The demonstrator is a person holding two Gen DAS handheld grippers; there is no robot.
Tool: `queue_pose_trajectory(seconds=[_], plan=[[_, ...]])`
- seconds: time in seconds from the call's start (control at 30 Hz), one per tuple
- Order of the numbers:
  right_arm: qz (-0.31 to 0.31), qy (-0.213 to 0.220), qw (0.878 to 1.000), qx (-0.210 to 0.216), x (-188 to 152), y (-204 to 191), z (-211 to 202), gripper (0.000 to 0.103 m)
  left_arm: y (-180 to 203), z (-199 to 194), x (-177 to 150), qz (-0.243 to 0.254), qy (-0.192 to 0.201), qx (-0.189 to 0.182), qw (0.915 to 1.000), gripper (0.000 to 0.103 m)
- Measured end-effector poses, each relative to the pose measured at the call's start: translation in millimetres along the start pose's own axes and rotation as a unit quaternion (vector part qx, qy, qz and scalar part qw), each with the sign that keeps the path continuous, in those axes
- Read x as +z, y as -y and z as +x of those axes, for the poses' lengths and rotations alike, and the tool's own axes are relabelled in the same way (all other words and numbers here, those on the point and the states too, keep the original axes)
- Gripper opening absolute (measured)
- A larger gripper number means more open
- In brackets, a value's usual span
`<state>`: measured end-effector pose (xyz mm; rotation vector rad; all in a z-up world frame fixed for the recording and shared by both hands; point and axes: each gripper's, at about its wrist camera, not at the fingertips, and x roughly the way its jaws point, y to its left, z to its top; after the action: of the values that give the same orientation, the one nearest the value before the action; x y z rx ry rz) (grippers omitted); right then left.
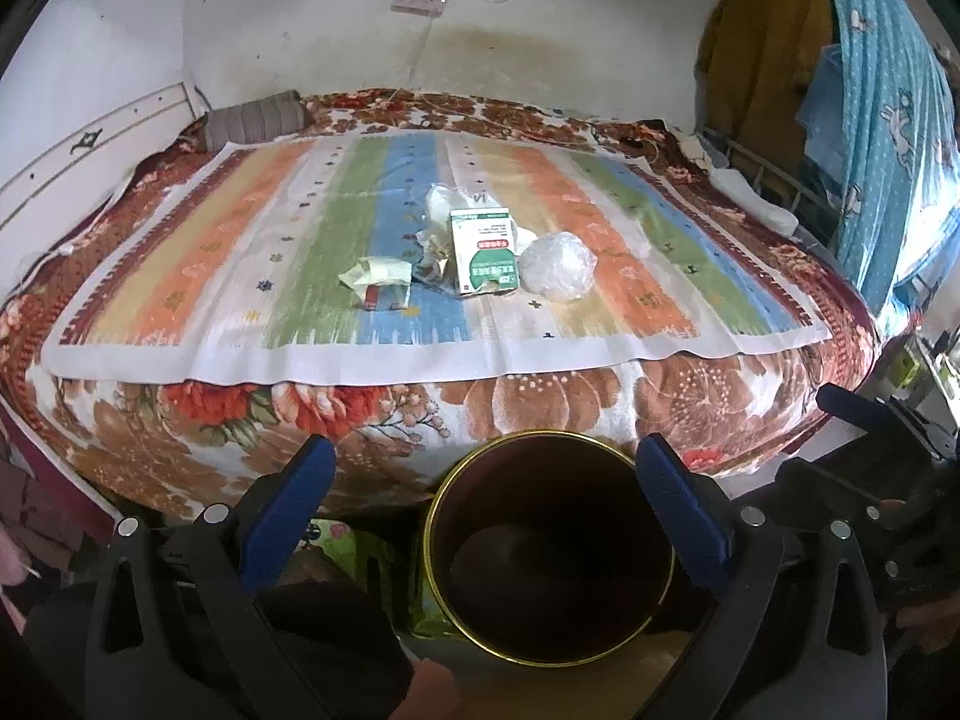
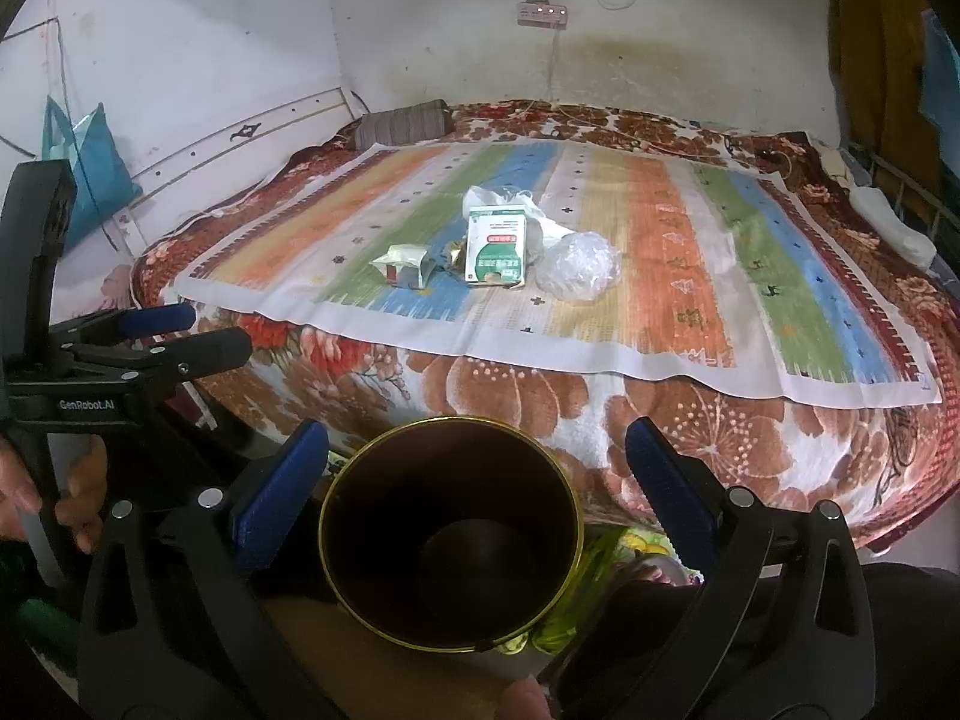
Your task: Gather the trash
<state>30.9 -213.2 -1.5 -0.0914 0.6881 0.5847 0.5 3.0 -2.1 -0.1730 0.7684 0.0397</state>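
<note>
Trash lies in the middle of a striped cloth (image 1: pixel 210 276) on the bed: a green and white carton (image 1: pixel 483 252) (image 2: pixel 497 252), a crumpled clear plastic ball (image 1: pixel 557 267) (image 2: pixel 579 267), a crushed pale wrapper (image 1: pixel 378 276) (image 2: pixel 405 264) and crumpled white paper (image 1: pixel 438 222) behind. A dark bin with a gold rim (image 1: pixel 552 546) (image 2: pixel 450 540) stands on the floor at the bed's near edge. My left gripper (image 1: pixel 485 480) is open and empty above the bin. My right gripper (image 2: pixel 477 468) is open and empty above it too.
A floral blanket (image 1: pixel 540 402) covers the bed. A grey pillow (image 1: pixel 255 117) lies at the far left. A power strip (image 1: pixel 420 0) hangs on the wall. Blue curtain and clothes (image 1: pixel 888 120) hang at the right. A teal bag (image 2: pixel 90 162) hangs at the left.
</note>
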Motion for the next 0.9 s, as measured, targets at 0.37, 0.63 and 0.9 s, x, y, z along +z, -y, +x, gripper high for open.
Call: queue_pose_trajectory(seconds=[0.37,0.63,0.9], plan=[[0.000,-0.006,1.000,0.005,-0.8,-0.8,0.8,0.094,-3.2,2.5,1.8,-0.017,-0.010,-0.008,0.9998,0.097],[0.001,-0.005,1.000,0.004,-0.7,-0.3,1.2,0.094,-5.8,2.1,4.4,-0.024,-0.011,0.006,0.9996,0.097],[-0.007,-0.011,1.000,0.005,-0.9,-3.2,4.7,0.094,-7.0,2.0,4.2,-0.025,-0.011,0.006,0.9996,0.097]])
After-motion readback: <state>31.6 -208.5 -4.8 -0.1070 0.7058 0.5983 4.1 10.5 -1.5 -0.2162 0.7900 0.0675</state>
